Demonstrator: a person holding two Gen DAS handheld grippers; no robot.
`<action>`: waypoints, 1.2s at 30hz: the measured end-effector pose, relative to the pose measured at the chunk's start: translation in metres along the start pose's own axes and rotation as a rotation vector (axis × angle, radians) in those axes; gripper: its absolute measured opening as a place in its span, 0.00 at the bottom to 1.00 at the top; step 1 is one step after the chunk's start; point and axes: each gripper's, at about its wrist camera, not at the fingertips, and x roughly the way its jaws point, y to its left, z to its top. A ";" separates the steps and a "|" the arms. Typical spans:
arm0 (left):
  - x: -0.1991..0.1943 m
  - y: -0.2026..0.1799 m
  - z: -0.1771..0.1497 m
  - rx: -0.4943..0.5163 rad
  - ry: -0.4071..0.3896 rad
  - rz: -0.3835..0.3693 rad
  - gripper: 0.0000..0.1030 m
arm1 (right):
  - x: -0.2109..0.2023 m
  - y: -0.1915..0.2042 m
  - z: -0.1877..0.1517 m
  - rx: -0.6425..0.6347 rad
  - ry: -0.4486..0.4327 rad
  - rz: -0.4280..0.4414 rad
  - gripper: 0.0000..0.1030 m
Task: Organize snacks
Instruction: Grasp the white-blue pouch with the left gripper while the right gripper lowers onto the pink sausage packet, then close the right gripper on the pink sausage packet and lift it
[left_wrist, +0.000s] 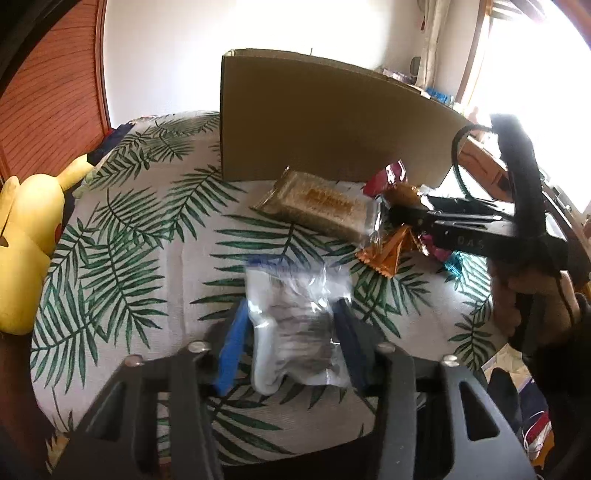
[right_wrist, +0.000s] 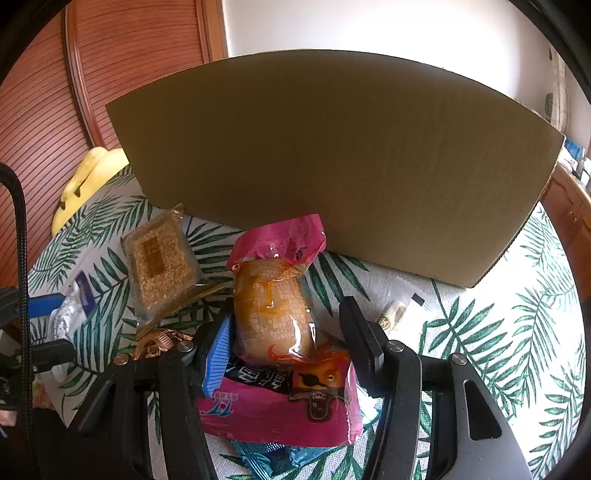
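In the left wrist view my left gripper (left_wrist: 291, 332) is shut on a clear packet of dark cookies (left_wrist: 295, 314), one finger pressing each long side, just above the leaf-print cloth (left_wrist: 129, 221). In the right wrist view my right gripper (right_wrist: 286, 314) is shut on a pink packet with an orange-brown snack (right_wrist: 277, 406), its far end tilted toward the cardboard box (right_wrist: 332, 166). The left wrist view shows the right gripper (left_wrist: 402, 214) at the right, held by a hand. A clear-wrapped sesame bar (left_wrist: 317, 203) lies in front of the box (left_wrist: 314, 122).
An orange wrapper (left_wrist: 388, 254) and a teal packet (right_wrist: 266, 458) lie under the right gripper. A small clear sachet (right_wrist: 399, 310) rests right of it. A yellow plush toy (left_wrist: 26, 240) sits at the table's left edge. Wooden slatted doors stand behind.
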 end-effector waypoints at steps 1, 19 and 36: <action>-0.002 0.000 0.001 -0.006 -0.010 -0.005 0.33 | 0.000 0.000 0.000 -0.002 0.000 -0.001 0.55; 0.012 0.010 0.009 -0.065 0.043 -0.017 0.55 | 0.005 0.006 0.000 -0.040 0.014 -0.022 0.58; 0.022 -0.010 0.012 -0.056 0.068 -0.027 0.59 | 0.004 0.005 0.001 -0.039 0.012 -0.019 0.58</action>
